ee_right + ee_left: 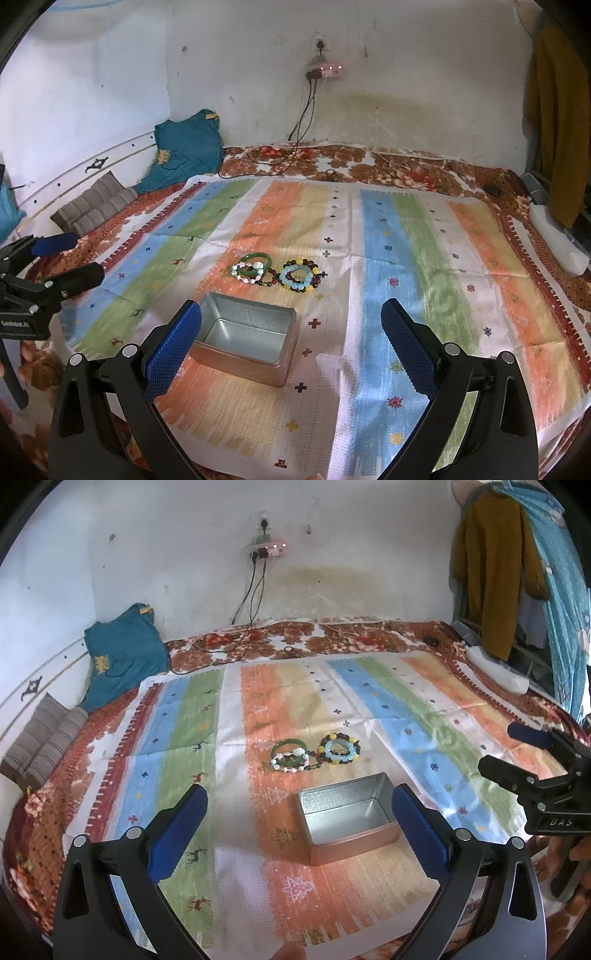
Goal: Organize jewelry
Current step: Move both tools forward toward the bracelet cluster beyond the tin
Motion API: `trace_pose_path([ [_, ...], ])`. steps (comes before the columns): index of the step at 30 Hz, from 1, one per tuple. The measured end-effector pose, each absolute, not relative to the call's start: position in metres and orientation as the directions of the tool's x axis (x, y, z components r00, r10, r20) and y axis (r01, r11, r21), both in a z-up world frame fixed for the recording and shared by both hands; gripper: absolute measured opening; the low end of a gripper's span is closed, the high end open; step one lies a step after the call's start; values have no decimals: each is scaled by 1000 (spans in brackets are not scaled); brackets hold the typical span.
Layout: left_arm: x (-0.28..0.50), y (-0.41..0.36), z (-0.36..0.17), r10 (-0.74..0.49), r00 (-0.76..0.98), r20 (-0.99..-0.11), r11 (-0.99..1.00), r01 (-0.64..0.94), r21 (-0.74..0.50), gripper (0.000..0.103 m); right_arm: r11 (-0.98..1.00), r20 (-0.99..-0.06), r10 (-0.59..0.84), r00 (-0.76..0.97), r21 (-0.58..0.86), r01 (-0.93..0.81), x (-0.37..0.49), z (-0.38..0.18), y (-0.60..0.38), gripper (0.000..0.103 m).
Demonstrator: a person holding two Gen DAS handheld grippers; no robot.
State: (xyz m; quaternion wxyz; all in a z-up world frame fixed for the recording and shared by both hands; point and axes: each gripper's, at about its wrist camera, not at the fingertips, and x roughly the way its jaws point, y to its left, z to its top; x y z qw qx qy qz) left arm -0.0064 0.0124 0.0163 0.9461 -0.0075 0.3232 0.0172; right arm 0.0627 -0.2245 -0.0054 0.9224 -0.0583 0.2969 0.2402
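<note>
Through the left wrist camera I see my left claw (299,812) spread wide with nothing between its blue pads, hanging above a bed covered by a striped cloth (388,686) in orange, green, blue and white bands with small trees, deer and crosses. An open, empty metal tin (347,821) sits on the orange band just ahead of the claw. Just beyond the tin lies the jewelry: a green bangle (286,746) tangled with a white beaded bracelet, and beside it, touching, a ring of pale blue beads (340,753) inside a yellow and dark one. Under the cloth is a red floral blanket (332,638). The white wall behind is stained, with a power strip (267,550) and cables trailing down. A teal garment (123,650) lies in the left corner, a mustard garment (495,572) hangs at the right. The right claw (506,749) shows at the right edge, open.

Through the right wrist camera my right claw (291,334) is also spread wide and holds nothing. The tin (245,341) sits by its left pad, the bracelets (279,273) beyond it on the same cloth (406,240). A folded striped cushion (94,208) lies at the left by the white headboard, and the left claw (70,258) enters from the left edge, open and empty.
</note>
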Motion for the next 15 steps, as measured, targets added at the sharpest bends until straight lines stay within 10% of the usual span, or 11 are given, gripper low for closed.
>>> trace_pose_path([
  [15,-3,18,13,16,778,-628,999,-44,-29,98,881,-609,398,686,46,-470,68,-12,-224,99],
])
